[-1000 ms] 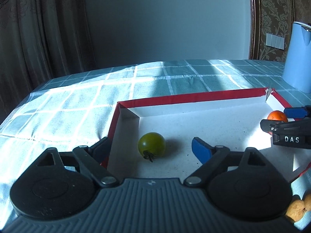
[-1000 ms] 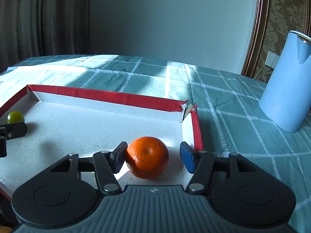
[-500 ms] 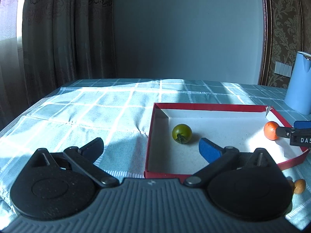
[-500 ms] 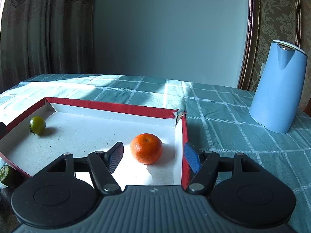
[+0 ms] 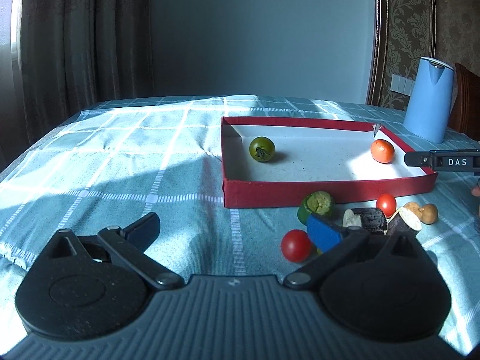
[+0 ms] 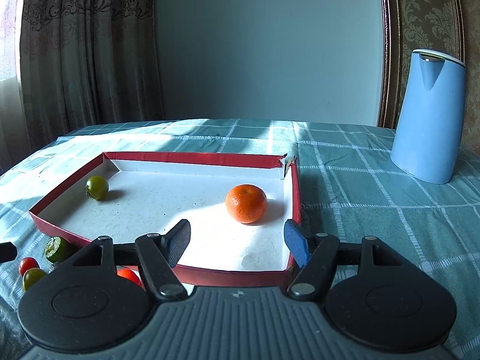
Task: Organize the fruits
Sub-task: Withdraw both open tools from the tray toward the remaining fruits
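The green tomato (image 5: 262, 149) and the orange (image 6: 246, 203) sat in the red box (image 5: 327, 193), tomato at its far-left corner, orange just ahead of our right gripper (image 6: 238, 241) & near the box's right wall. We judged both as placed, so this was the gap btwn picks. Both tools were empty w/ fingers spread apart. Loose stuff lay on the checked cloth (image 5: 120, 162) ahead-right of our left gripper (image 5: 237, 229): a red tomato (image 5: 295, 245) just beside its right pad, a 2nd red one (image 5: 386, 205) farther off, a cut green piece (image 5: 316, 205) near the box front. Next, prob. swing left tool right, straddle the near red tomato, squeeze gently as it'd roll
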